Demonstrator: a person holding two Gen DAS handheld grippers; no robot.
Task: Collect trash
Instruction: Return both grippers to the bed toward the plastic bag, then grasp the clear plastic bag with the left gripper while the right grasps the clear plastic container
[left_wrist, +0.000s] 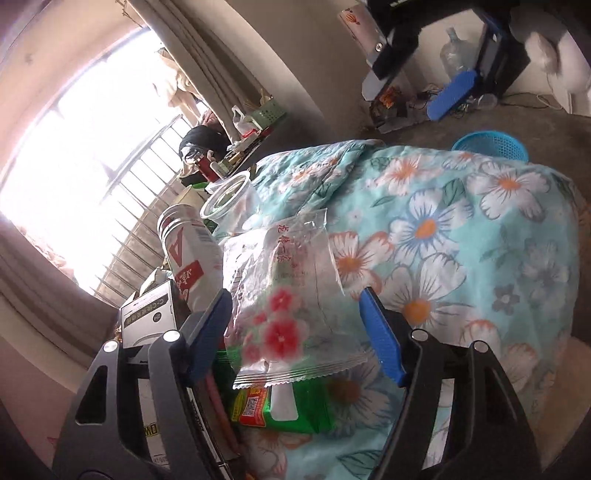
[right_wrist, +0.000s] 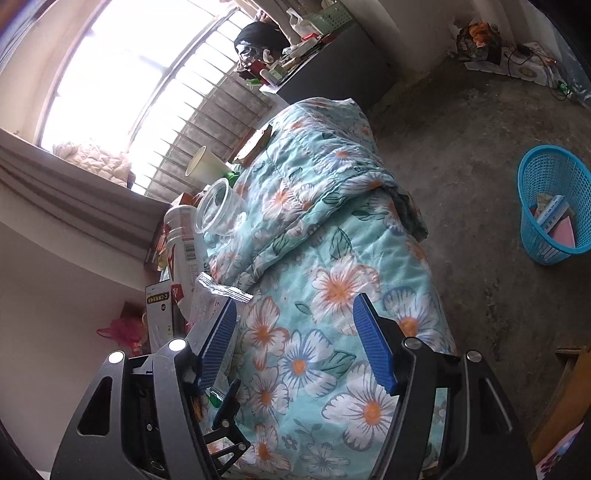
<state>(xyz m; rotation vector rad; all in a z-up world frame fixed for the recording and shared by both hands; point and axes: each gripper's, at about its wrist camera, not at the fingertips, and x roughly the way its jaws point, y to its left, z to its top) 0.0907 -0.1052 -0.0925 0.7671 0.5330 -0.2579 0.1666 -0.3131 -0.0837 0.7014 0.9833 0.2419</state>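
Nearest the left wrist lens: left gripper (left_wrist: 295, 332), jaws spread, flanking clear flowered wrapper (left_wrist: 291, 295) without pressing. Largest, floral quilt (left_wrist: 461, 229), spread beneath everything. At two o'clock, well apart, blue basket (left_wrist: 491, 144), already holding scraps. At ten o'clock, white bottle (left_wrist: 188, 254) and clear cup (left_wrist: 229, 195), upright. Below, green packet (left_wrist: 306, 410). Right gripper (right_wrist: 295, 343) unclenched, empty over quilt. Best pinched at wrapper's crimped edge, then lifted clear of bottle.

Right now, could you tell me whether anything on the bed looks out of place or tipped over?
Yes: a clear plastic cup lies on its side on the floral quilt, and an empty clear wrapper and a green packet lie loose there.
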